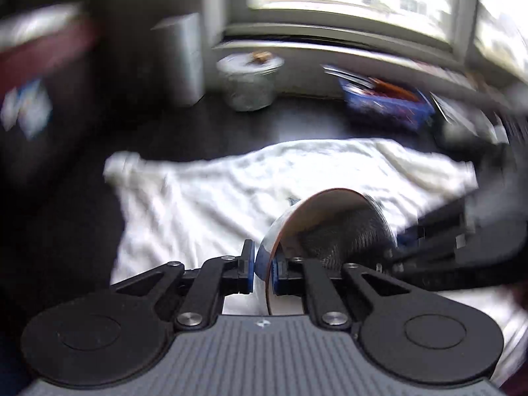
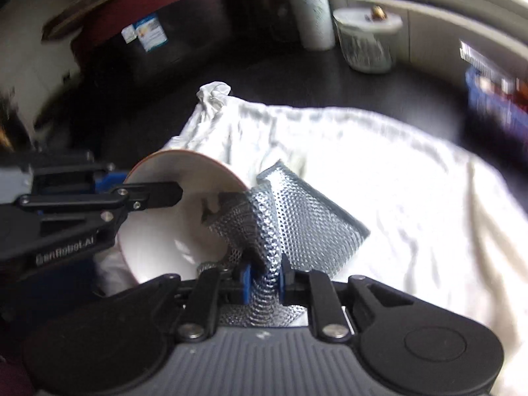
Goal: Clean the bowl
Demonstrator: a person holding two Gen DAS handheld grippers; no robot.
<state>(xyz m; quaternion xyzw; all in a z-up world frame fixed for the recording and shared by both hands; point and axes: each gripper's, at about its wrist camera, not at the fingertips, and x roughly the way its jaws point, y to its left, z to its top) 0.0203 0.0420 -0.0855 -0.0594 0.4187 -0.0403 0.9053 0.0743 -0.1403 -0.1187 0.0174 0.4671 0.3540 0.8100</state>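
Note:
My left gripper (image 1: 263, 272) is shut on the rim of a white bowl (image 1: 297, 217) with a brown edge and holds it tilted on its side above a white cloth (image 1: 204, 198). My right gripper (image 2: 264, 279) is shut on a silver mesh scouring cloth (image 2: 297, 221) and pushes part of it into the bowl (image 2: 165, 241). The mesh also shows inside the bowl in the left wrist view (image 1: 346, 231). The left gripper (image 2: 109, 194) enters the right wrist view from the left, and the right gripper (image 1: 439, 250) enters the left wrist view from the right.
The white cloth (image 2: 396, 181) covers a dark tabletop (image 1: 165, 132). At the back stand a white mesh bin (image 1: 247, 82), a white box (image 1: 184, 59) and a blue tray (image 1: 386, 102) with items under a window. A dark cabinet (image 2: 132, 43) stands at the left.

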